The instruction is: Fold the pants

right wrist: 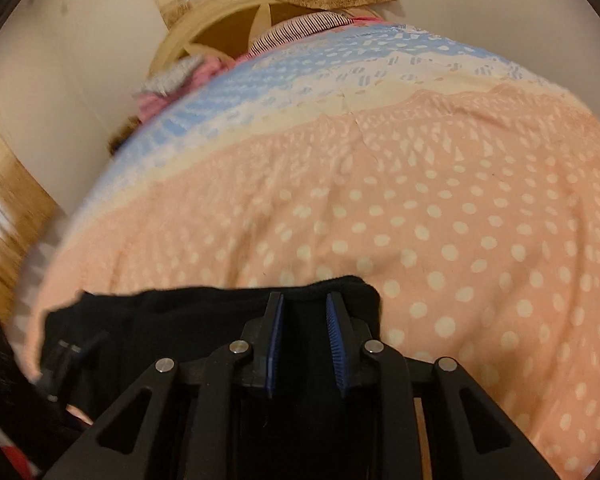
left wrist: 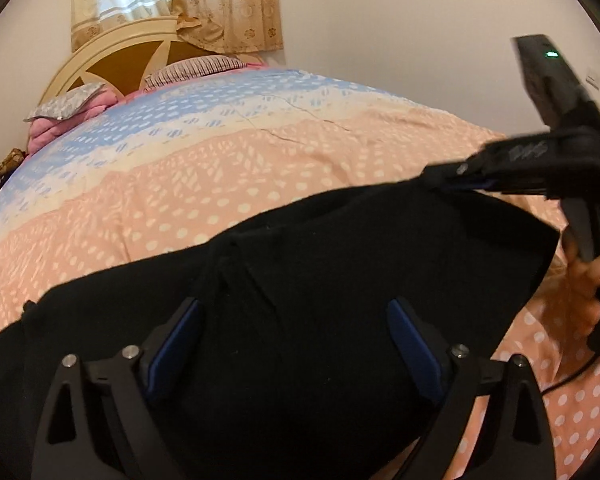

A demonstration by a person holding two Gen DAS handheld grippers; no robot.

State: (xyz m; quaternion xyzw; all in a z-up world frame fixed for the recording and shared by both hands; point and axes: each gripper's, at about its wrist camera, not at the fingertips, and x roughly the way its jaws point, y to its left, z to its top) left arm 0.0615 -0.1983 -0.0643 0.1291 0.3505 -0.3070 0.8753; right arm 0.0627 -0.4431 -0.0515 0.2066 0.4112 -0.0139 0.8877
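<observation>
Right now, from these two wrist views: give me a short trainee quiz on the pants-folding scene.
1. True or false: the left gripper is clamped on the black fabric pants.
2. Which one pinches the pants' edge? A. left gripper B. right gripper
3. Fill in: the dots on the pink fabric bedspread under the pants are ___.

Key: 1 false, its jaws stand wide open above the cloth; 2 B; 3 white.
</observation>
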